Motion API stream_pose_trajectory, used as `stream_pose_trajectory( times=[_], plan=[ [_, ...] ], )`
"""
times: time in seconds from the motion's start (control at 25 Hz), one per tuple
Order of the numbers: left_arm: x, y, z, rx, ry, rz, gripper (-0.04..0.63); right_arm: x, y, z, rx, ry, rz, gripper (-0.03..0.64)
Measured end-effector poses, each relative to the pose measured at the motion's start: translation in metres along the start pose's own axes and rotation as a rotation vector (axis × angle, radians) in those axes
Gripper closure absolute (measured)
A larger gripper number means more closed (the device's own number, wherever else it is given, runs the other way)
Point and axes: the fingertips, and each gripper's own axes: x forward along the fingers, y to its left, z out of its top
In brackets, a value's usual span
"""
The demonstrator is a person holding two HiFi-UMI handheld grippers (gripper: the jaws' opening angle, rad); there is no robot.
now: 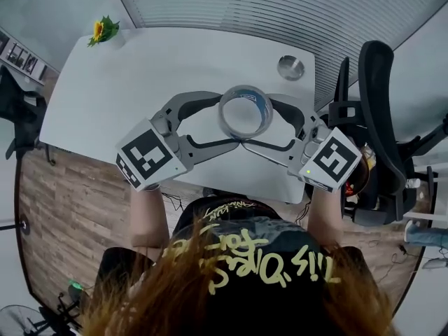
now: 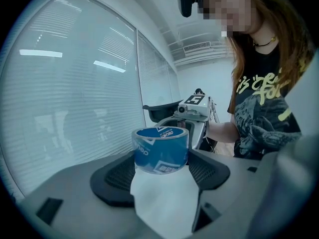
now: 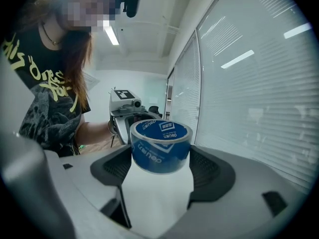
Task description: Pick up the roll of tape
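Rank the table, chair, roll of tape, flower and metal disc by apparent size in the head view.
1. table
2. chair
3. roll of tape, possibly enlarged by nearness to the camera
4. flower and metal disc: look alike, unranked

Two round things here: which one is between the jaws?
The roll of tape, blue inside, clamped by the left gripper and right gripper. The small silver disc lies apart near the desk's far edge.

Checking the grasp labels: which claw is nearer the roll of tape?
Neither, it's a tie. The left claw clasps the left side of the roll of tape between its jaws; the right claw clasps the right side the same way.
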Motion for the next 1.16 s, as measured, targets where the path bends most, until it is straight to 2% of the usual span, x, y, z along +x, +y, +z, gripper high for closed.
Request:
stream_pose_trajectory(
  times=[0.28,0.44,0.76,1.16],
  plan=[
    [0.0001,0.0067,-0.0022,-0.008,-0.009,-0.013,0.262,0.0046,-0.0047,-0.0007,0.024,-0.009,-0.003,0.265],
    [0.0044,0.0074,-0.0043,0.012,0.014,-0.009,0.262,0.0040,-0.0073,-0.0044,0.010,0.009,-0.015,0.265],
    [0.0011,0.0096,-0.0014,-0.007,-0.025,-0.017,0.262,0.0048,-0.0081,0.0005,0.006,0.000,-0.011,0.265],
    [0.0065,0.0091,-0.0037,-0.005,-0.027,-0.021,0.262,0.0022,-0.0099,-0.0040,0.004,0.007,-0.016,0.265]
  ],
)
